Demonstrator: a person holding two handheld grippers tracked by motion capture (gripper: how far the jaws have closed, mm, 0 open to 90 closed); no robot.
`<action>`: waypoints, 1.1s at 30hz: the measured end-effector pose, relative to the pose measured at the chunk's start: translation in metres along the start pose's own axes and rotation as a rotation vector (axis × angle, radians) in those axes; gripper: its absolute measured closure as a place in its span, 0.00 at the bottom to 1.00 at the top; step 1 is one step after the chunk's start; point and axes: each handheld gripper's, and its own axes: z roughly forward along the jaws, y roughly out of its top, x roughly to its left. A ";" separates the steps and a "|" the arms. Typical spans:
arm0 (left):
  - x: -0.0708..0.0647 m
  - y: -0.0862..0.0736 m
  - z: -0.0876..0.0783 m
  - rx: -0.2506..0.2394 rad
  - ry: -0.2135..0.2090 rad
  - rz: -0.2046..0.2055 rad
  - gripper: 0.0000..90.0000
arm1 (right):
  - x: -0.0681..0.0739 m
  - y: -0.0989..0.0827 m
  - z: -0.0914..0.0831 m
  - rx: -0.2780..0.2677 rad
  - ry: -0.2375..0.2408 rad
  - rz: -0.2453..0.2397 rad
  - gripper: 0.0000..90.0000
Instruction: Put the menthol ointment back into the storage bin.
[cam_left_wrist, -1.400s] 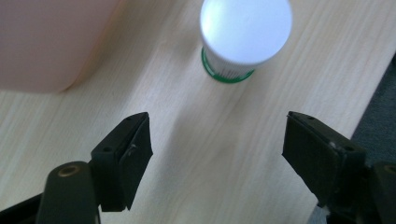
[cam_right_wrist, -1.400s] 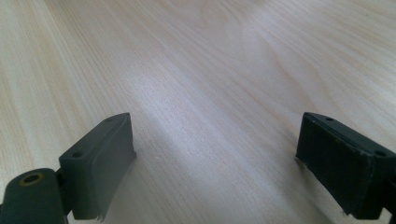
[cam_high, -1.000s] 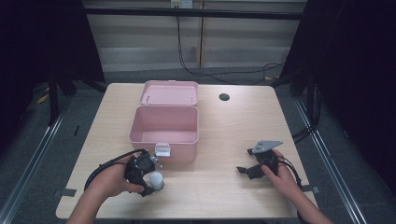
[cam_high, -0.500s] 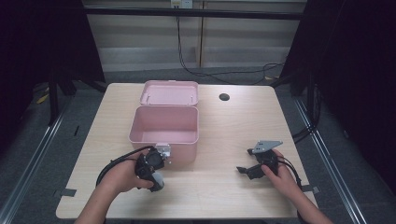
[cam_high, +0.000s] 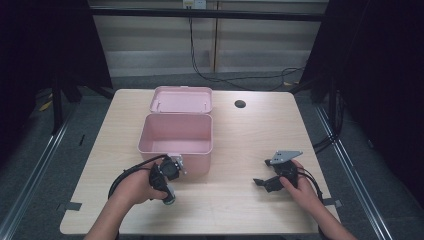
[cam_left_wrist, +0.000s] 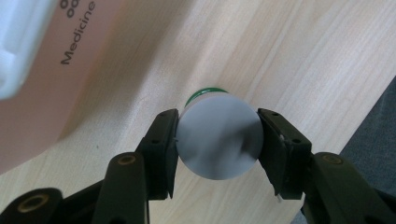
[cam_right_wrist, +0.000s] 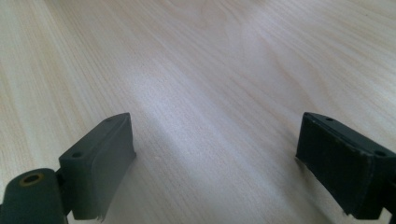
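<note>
A small white bottle (cam_left_wrist: 218, 135) with a green cap end (cam_left_wrist: 205, 91) lies on the wooden table (cam_high: 240, 150), just in front of the open pink medicine box (cam_high: 175, 150). My left gripper (cam_left_wrist: 217, 140) has just been closing its jaws, and its pads now press on both sides of the bottle. From the high view, the left gripper (cam_high: 168, 191) points toward the near table edge with the bottle (cam_high: 170, 198) at its tips. My right gripper (cam_high: 262, 182) rests at the right of the table. Its jaws (cam_right_wrist: 215, 140) stand wide open over bare wood.
The box's lid (cam_high: 181, 99) lies folded back behind the box. Its front wall bears the word "Medicine" (cam_left_wrist: 77, 35) and a white latch (cam_left_wrist: 18, 42). A dark round hole (cam_high: 240, 104) sits in the tabletop at the back. Black cables trail from both grippers.
My left gripper shifted a little to the right over the bottle and its jaws closed on it. The right hand stayed in place.
</note>
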 end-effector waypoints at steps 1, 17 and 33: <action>-0.001 0.000 -0.001 0.004 -0.005 -0.017 0.56 | 0.000 0.000 0.000 0.000 0.000 0.000 0.12; 0.002 0.001 -0.027 0.018 -0.064 -0.081 0.56 | 0.000 0.000 0.000 -0.001 0.000 -0.001 0.12; 0.017 0.002 -0.069 0.029 -0.091 -0.150 0.56 | 0.000 0.000 0.000 -0.003 -0.001 -0.001 0.12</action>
